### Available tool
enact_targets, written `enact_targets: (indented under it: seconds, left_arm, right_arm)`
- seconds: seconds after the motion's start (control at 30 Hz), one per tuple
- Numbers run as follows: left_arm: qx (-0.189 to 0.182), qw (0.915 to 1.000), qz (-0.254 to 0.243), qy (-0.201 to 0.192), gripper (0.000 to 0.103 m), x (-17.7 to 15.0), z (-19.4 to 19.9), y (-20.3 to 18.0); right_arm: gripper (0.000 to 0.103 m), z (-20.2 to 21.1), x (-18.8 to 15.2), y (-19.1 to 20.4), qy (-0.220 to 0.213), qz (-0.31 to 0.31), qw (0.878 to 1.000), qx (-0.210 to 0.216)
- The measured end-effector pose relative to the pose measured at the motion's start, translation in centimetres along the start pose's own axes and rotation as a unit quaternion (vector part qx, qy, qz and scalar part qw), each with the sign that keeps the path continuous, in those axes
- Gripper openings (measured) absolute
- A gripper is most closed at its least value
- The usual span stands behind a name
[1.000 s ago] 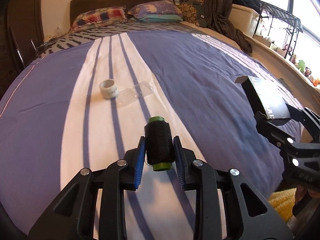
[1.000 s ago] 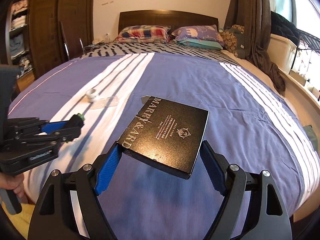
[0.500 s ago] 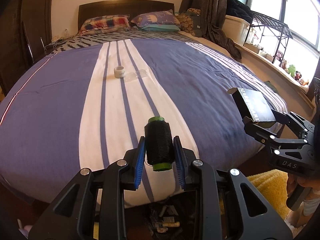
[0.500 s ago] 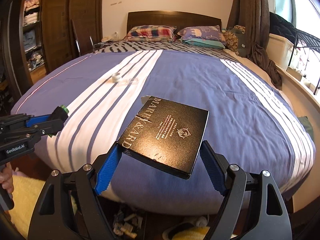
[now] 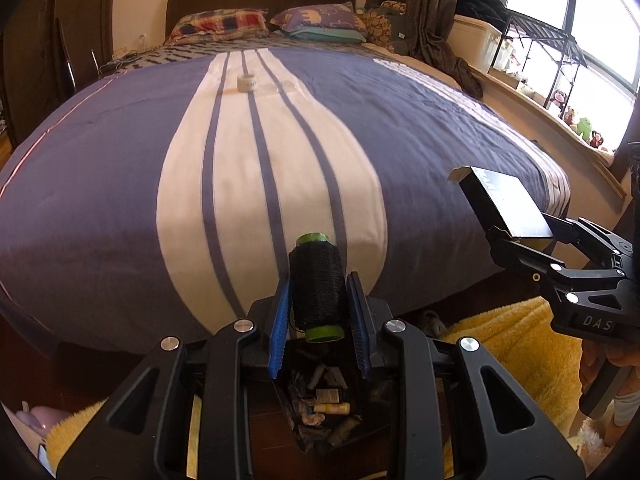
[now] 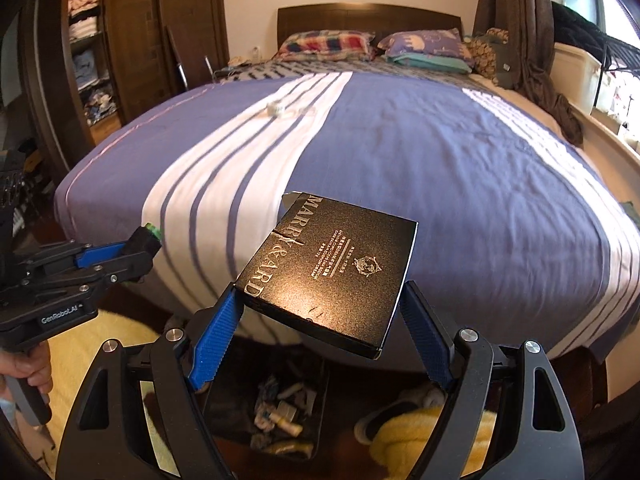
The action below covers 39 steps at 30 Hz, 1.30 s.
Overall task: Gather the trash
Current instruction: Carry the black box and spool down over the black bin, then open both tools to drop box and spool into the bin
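My left gripper [image 5: 319, 312] is shut on a black thread spool [image 5: 317, 286] with green ends, held past the foot of the bed above a dark trash bin [image 5: 320, 408] holding several scraps. My right gripper [image 6: 320, 324] is shut on a flat black box [image 6: 328, 268] with gold lettering, also above the bin [image 6: 276, 412]. The box [image 5: 504, 204] and right gripper show at the right of the left wrist view. A white tape roll [image 5: 246, 82] and a clear plastic piece [image 5: 280, 88] lie far up the bed.
The bed [image 5: 400, 128] has a purple cover with white stripes and pillows [image 5: 224, 24] at the headboard. A yellow rug [image 5: 512, 356] lies on the floor by the bin. A wardrobe [image 6: 88, 48] stands at the left, a window sill with toys [image 5: 580, 124] at the right.
Both grippers have pulled back from over the bed to beyond its foot, still holding the spool and the box. The trash bin has come into view beneath them.
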<state>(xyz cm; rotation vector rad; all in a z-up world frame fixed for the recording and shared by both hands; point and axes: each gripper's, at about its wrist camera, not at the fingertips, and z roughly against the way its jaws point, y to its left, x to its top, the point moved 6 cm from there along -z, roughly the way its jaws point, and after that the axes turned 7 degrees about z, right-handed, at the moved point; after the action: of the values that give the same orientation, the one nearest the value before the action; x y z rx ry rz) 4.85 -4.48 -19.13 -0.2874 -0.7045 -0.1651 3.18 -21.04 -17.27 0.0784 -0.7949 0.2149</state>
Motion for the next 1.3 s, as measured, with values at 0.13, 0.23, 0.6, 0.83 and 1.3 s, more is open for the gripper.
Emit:
enact_targets:
  seconds: [0.13, 0.23, 0.6, 0.83, 1.3]
  left_arm:
    - [-0.004, 0.9998, 0.009, 0.016, 0.026, -2.5, -0.8, 0.1]
    - [-0.006, 0.9994, 0.017, 0.030, 0.026, -4.5, -1.9, 0.3]
    - [0.017, 0.9925, 0.042, 0.113, 0.026, -11.1, -7.9, 2.8]
    - [0.018, 0.9854, 0.045, 0.163, 0.026, -13.2, -11.7, 3.8]
    - [0.000, 0.9667, 0.042, 0.252, 0.027, -16.8, -16.4, 3.1]
  right_arm:
    - [0.080, -0.6, -2.6, 0.8, 0.024, -0.005, 1.000, 0.008]
    - [0.080, -1.3, -4.4, 1.6, 0.043, 0.000, 0.999, 0.016]
    - [0.080, -6.9, -10.4, 3.1, 0.133, -0.005, 0.990, 0.043]
    - [0.080, -11.1, -13.0, 3.7, 0.185, -0.022, 0.980, 0.069]
    - [0.081, -16.4, -15.3, 4.3, 0.252, -0.057, 0.961, 0.100]
